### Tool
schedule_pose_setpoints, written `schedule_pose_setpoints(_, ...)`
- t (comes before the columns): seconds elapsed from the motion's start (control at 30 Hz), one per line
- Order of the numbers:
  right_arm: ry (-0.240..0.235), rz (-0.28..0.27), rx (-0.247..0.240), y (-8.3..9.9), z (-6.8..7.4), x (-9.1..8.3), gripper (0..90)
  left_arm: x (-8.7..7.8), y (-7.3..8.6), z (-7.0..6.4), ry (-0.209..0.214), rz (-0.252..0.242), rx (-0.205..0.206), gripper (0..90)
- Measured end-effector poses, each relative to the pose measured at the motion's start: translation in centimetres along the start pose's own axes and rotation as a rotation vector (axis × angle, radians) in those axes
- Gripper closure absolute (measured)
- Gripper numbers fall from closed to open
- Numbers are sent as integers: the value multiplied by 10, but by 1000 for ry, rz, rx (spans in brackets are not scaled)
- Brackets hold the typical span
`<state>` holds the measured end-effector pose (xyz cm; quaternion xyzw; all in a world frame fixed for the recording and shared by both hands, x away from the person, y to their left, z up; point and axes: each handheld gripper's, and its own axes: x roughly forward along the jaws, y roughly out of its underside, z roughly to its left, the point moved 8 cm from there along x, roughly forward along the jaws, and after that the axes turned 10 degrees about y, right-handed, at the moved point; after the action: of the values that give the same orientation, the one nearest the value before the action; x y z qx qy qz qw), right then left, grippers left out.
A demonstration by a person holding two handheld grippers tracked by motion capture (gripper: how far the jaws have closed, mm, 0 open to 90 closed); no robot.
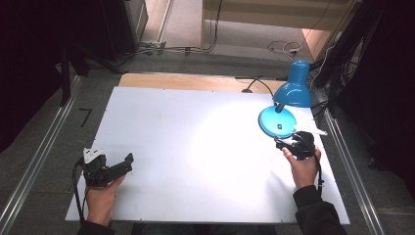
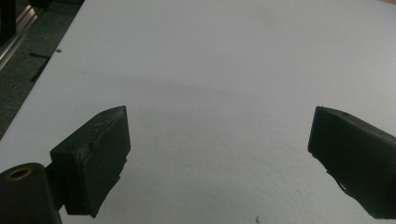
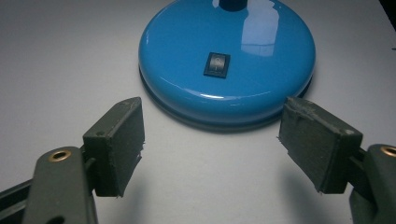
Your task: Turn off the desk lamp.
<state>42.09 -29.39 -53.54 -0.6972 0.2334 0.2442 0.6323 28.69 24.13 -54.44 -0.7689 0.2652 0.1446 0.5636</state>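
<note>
We record a blue desk lamp [image 1: 286,105] at about 2 o'clock on the white counter [image 1: 195,142], its shade lit and casting a bright patch toward centre. Our right gripper [image 3: 212,142] sits just short of the lamp's round base [image 3: 243,46], jaws spread wide and grasping nothing; the base lies ahead of the gap, not touched. A black rocker switch [image 3: 217,64] sits on top of the base, facing the gripper. Our left gripper [image 2: 219,144] rests at about 8 o'clock, well apart from the lamp, jaws likewise released over bare counter.
</note>
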Motion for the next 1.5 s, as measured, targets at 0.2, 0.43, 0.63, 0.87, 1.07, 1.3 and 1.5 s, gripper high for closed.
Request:
schedule_pose_setpoints(0.2,-1,-1,-3,-5,2,2,229,0,0,0,4,-2,-2,62)
schedule_pose_setpoints(0.43,-9,0,4,-10,3,5,265,0,0,0,3,1,0,62)
schedule_pose_setpoints(0.63,-6,-11,-9,-15,4,9,336,0,0,0,2,2,0,62)
schedule_pose_setpoints(0.87,-4,-28,-10,-21,4,13,390,1,0,0,1,4,1,62)
schedule_pose_setpoints(1.07,3,-25,-2,-25,1,19,484,1,0,0,4,2,0,62)
schedule_pose_setpoints(1.3,-14,-25,17,-26,0,24,633,1,0,1,4,1,-2,62)
schedule_pose_setpoints(1.5,-11,-29,29,-27,-3,31,790,1,0,1,4,2,-4,62)
